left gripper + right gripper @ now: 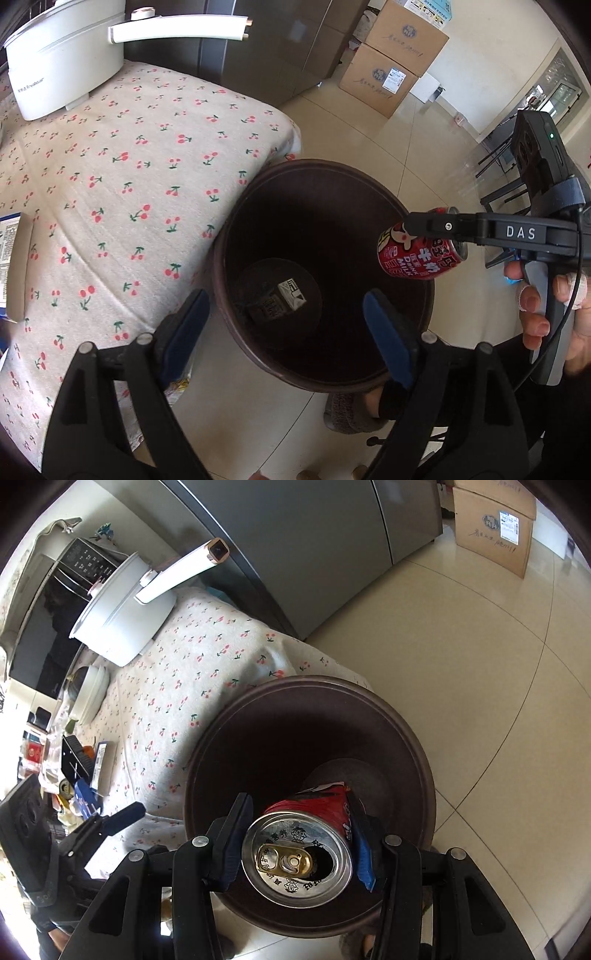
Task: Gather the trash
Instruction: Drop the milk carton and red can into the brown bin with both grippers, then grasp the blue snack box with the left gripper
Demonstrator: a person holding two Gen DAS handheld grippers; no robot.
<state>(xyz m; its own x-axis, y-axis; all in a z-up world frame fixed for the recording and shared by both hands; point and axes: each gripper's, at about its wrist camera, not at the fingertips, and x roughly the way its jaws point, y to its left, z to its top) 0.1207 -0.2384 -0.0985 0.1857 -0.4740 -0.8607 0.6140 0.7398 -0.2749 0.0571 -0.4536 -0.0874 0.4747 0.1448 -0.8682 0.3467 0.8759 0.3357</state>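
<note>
While right tongs (pixel 299 845) clamp red milk can (pixel 299 853) above dark bin (pixel 369 184) beside cherry-cloth bench (pixel 129 166), left tongs (pixel 284 332) gape wide, empty; carton (pixel 277 301) on bin floor.

Red can (pixel 421 254), dark brown bin (pixel 236 229), cherry-print beige tablecloth (pixel 129 184).

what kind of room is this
Most likely a home kitchen or dining area. A table with a cherry-print cloth holds a white electric cooking pot, a tall grey fridge stands beside it, and a dark waste bin sits on the tiled floor.
</note>
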